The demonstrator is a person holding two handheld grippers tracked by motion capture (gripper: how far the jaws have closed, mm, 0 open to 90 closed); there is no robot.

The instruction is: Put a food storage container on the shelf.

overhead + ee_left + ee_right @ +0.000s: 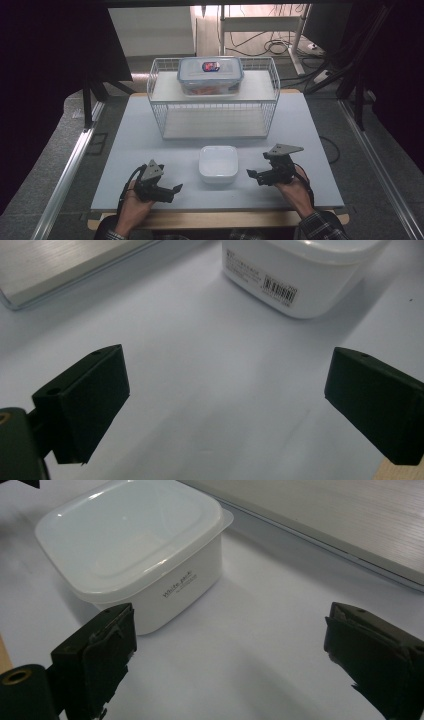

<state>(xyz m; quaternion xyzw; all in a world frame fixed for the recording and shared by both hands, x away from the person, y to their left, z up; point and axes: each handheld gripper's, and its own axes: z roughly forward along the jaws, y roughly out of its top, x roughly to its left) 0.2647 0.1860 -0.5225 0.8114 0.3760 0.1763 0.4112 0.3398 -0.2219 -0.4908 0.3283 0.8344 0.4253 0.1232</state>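
White plastic box: a lidded square container (218, 163) is set on the pale table (150, 145) near its front edge, between the 2 grippers and in front of the wire rack (214, 100); it is touched by neither.
Left gripper: the left gripper (175, 189) is held low at the box's left, its jaws spread wide with bare table between them; in the left gripper view the box (300, 275) is seen well ahead.
Right gripper: the right gripper (251, 174) is pointed at the box's right side, jaws parted wide and empty; in the right gripper view the box (135, 555) lies nearer the left pad than the middle of the gap.
Risk, off-centre approach: if the right gripper were advanced as aimed, the box wall could be struck by 1 pad and the box pushed across the smooth table instead of being caught.
Risk, grip: the glossy walls and overhanging lid rim could be expected to slip from the pads, or the lid could be popped loose if only the rim were pinched.
Risk, rack: a lift toward the rack could be snagged on its wire rim.
Writing, box side: "White pack" is read in the right gripper view, with smaller print below too fine to read.
Label, box side: a barcode sticker and small unreadable lines are seen in the left gripper view.
Upper container: a clear tub (210, 75) on the rack's upper shelf carries a red and blue lid sticker, too small to read.
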